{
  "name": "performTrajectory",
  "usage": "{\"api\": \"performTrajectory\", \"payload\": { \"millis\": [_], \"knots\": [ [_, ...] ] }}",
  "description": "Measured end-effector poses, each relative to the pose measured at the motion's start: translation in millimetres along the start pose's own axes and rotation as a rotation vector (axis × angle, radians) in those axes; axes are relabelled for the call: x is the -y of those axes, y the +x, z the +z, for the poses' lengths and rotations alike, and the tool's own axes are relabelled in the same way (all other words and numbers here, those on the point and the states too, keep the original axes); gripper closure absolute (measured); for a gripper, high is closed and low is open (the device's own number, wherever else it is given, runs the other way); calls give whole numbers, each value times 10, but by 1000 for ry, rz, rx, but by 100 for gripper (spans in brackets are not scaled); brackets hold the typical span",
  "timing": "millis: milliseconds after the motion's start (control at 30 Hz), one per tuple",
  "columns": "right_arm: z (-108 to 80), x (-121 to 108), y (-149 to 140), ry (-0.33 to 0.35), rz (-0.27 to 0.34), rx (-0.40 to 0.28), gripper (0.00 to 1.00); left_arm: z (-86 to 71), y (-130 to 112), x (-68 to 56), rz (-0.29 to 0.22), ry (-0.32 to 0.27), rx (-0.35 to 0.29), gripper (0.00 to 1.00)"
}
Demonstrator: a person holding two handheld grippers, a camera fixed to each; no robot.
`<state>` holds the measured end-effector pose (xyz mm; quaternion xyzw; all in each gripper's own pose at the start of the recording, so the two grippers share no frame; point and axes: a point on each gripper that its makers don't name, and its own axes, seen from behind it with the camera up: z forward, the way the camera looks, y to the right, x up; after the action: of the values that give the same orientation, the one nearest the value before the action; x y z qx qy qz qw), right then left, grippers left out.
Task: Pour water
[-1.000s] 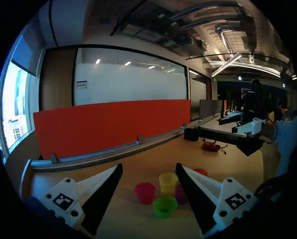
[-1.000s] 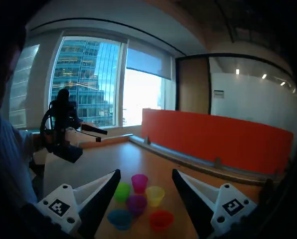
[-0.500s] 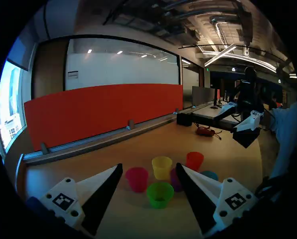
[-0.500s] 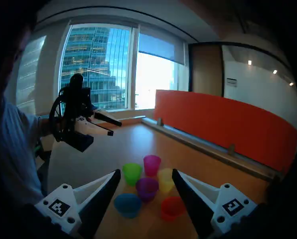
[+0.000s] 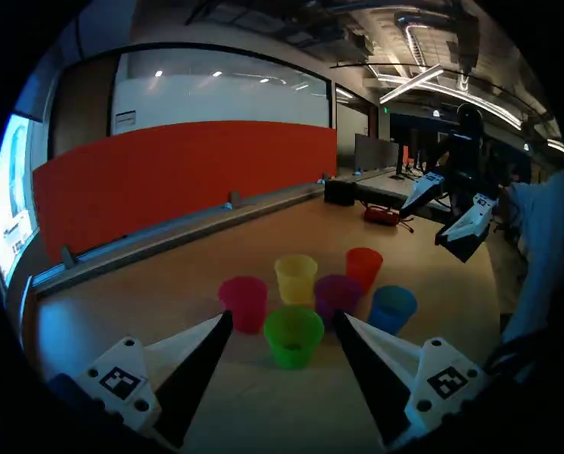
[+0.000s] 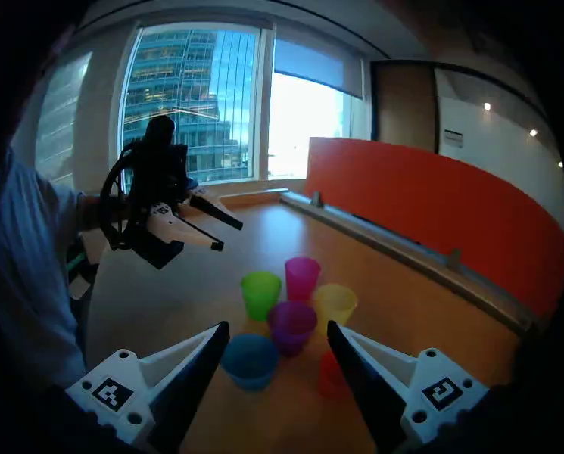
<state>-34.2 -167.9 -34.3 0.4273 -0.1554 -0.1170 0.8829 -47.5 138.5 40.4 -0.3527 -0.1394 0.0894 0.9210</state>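
While the wooden table is stretching out below the orange partition, the left gripper and right gripper are hovering above it, jaws spread wide and empty. Just ahead of both, the green cup, blue cup, purple cup, pink cup, yellow cup and red cup are standing upright, clustered together mid-table.

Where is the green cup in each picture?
Left gripper view: green cup low in the middle, nearest the camera.
Right gripper view: green cup just left of centre, beside the pink cup.
Shared landmark: the orange partition.
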Motion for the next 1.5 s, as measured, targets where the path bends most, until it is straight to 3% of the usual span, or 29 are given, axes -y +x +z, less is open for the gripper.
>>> {"api": "performTrajectory", "payload": {
  "millis": [367,733,1500],
  "knots": [
    [180,110,-384,46,-12,80,0,179,-429,-87,8,-42,95,1],
    [336,190,-695,82,-15,144,0,324,-704,-122,14,-72,167,1],
    [687,253,-1086,119,-22,219,0,687,-850,-124,54,-114,228,1]
  ]
}}
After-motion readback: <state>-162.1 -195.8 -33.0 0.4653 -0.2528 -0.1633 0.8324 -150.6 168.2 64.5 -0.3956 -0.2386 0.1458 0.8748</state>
